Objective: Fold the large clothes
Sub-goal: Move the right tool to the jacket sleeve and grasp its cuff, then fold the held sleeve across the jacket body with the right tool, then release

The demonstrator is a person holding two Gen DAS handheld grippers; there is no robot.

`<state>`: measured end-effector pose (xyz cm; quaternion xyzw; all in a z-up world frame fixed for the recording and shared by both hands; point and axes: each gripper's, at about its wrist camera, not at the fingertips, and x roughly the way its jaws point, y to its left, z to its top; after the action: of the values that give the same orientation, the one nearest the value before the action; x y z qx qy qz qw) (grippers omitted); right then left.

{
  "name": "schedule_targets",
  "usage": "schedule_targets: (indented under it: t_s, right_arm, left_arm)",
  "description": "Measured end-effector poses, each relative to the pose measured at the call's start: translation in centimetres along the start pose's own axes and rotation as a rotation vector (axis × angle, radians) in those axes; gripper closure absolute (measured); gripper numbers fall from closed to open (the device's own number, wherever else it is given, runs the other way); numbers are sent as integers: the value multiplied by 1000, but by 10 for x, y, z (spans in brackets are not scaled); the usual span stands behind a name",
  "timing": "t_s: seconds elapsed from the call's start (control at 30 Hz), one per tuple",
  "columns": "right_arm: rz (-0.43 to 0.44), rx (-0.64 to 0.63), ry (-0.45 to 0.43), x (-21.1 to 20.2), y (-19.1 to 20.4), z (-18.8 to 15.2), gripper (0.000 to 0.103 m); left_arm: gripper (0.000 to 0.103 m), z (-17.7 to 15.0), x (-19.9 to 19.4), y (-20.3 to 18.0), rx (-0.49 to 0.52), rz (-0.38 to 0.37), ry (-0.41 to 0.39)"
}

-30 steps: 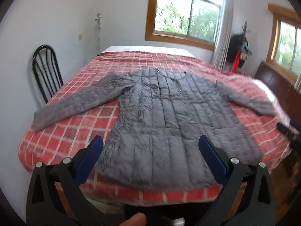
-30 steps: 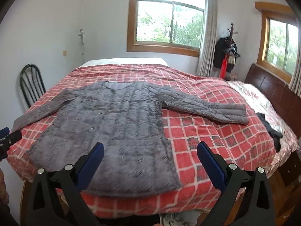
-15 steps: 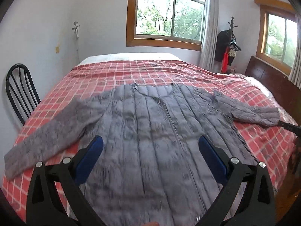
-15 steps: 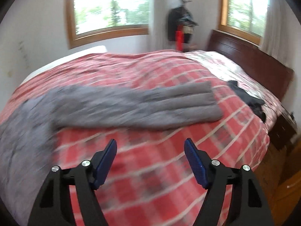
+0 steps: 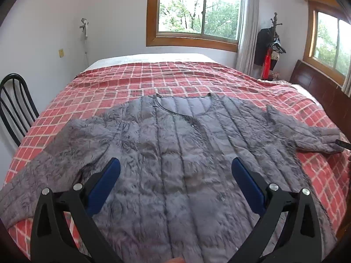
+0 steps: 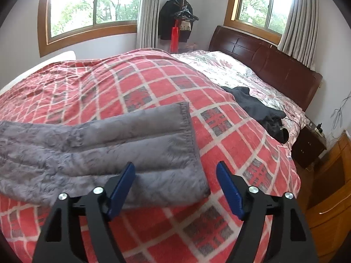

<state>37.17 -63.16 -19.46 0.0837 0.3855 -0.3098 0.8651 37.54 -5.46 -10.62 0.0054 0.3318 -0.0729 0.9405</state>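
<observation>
Progress on the fold is at its very start: no part of the garment has been turned over yet. Grey quilted jacket (image 5: 175,153) lies flat and face up on the red checked blanket (image 5: 153,81), filling the centre and lower half of the left wrist view, with the neckline toward the upper centre. Both sleeves are spread out to the sides, one running to the lower left of the frame, the other to the right edge. Hem, body and sleeves all appear unfolded.

Left gripper (image 5: 174,180) hangs above the jacket body at lower centre, its jaws spread wide with nothing between them and no pad touching the cloth.

Right gripper (image 6: 175,183) sits just over the right sleeve cuff (image 6: 171,144) at lower centre of the right wrist view. Its jaws are opening; the corner of the cuff lies beneath the gap, but the blue pads (image 6: 122,185) do not press on it, so the sleeve is not yet grasped.

Judged remaining: grasp the cuff, fold each sleeve across the body, then fold the body itself.

A dark garment (image 6: 258,109) lies apart at the right of that view, near the wooden headboard (image 6: 274,63); it is not involved at present
</observation>
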Motion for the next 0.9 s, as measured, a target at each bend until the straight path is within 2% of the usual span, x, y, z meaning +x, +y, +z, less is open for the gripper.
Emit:
schedule_targets:
  t_s: [0.1, 0.13, 0.17, 0.2, 0.23, 0.3, 0.33, 0.37, 0.43, 0.57, 0.7, 0.9]
  right_arm:
    - [5, -8, 20, 9, 1, -1, 22]
    - [8, -14, 21, 9, 1, -1, 26]
    - [28, -23, 19, 7, 3, -2, 35]
    - [19, -27, 17, 6, 5, -2, 35]
    - [12, -32, 12, 5, 7, -2, 41]
    - [2, -47, -1, -2, 12, -1, 58]
    - [-11, -56, -11, -8, 15, 0, 75]
    - [-6, -55, -15, -12, 15, 2, 88]
    - [16, -40, -25, -24, 13, 5, 97]
    - [75, -28, -47, -52, 14, 15, 100]
    - [144, -58, -96, -95, 32, 26, 101]
    - [293, -153, -176, -180, 99, 41, 101]
  left_arm:
    - [3, 5, 16, 6, -5, 10, 1]
    - [3, 6, 22, 8, -9, 10, 7]
    - [3, 8, 26, 9, -11, 6, 11]
    - [3, 10, 33, 11, -12, 9, 15]
    - [3, 11, 38, 12, -12, 15, 14]
    - [3, 14, 53, 14, -10, 20, 44]
    - [3, 15, 60, 16, -20, 15, 63]
    - [3, 16, 65, 18, -30, 9, 77]
    - [3, 16, 67, 20, -38, 7, 91]
    - [3, 15, 58, 21, -35, -3, 81]
    - [3, 15, 40, 26, -24, 14, 61]
    - [3, 22, 16, 48, -51, 32, 46]
